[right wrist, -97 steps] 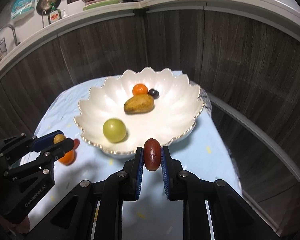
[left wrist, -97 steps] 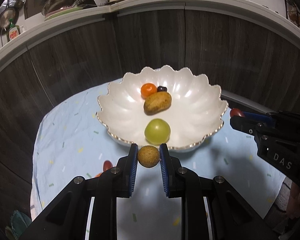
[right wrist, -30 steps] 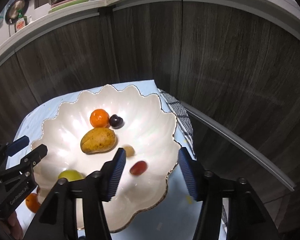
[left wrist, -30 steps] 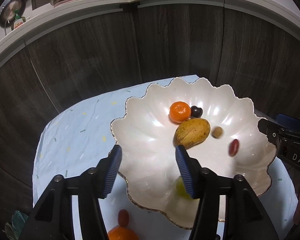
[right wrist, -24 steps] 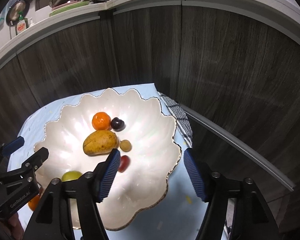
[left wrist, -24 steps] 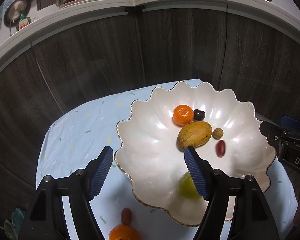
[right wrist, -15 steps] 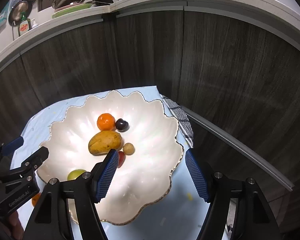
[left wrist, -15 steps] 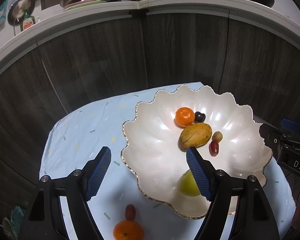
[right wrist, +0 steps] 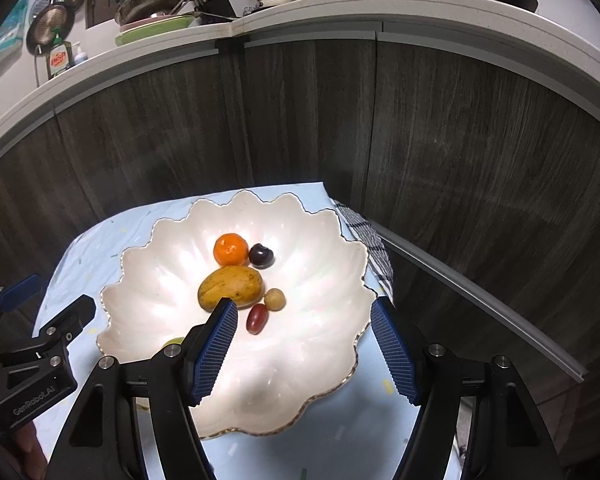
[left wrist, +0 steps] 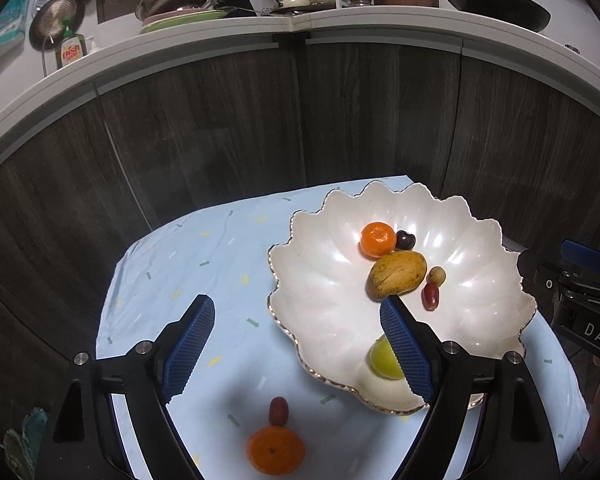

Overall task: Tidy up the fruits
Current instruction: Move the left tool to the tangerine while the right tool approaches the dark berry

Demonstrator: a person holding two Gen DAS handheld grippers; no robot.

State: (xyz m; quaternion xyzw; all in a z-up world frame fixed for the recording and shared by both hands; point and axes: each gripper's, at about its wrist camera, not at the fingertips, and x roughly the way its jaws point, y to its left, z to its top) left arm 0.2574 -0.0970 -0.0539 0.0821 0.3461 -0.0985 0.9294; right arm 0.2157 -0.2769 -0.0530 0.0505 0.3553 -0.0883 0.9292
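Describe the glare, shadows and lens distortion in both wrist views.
Left wrist view: fisheye bends the counter edge into an arc; sheen streaks the bowl; the left hand-held gripper casts a shadow on the cloth. Right wrist view: same bending and dark corners; bright patches glare on the bowl.

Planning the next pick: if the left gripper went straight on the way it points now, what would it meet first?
Probably the light blue tablecloth, just left of the white bowl. The left gripper is open, and the bowl's rim sits close to its right finger, so depth is uncertain.
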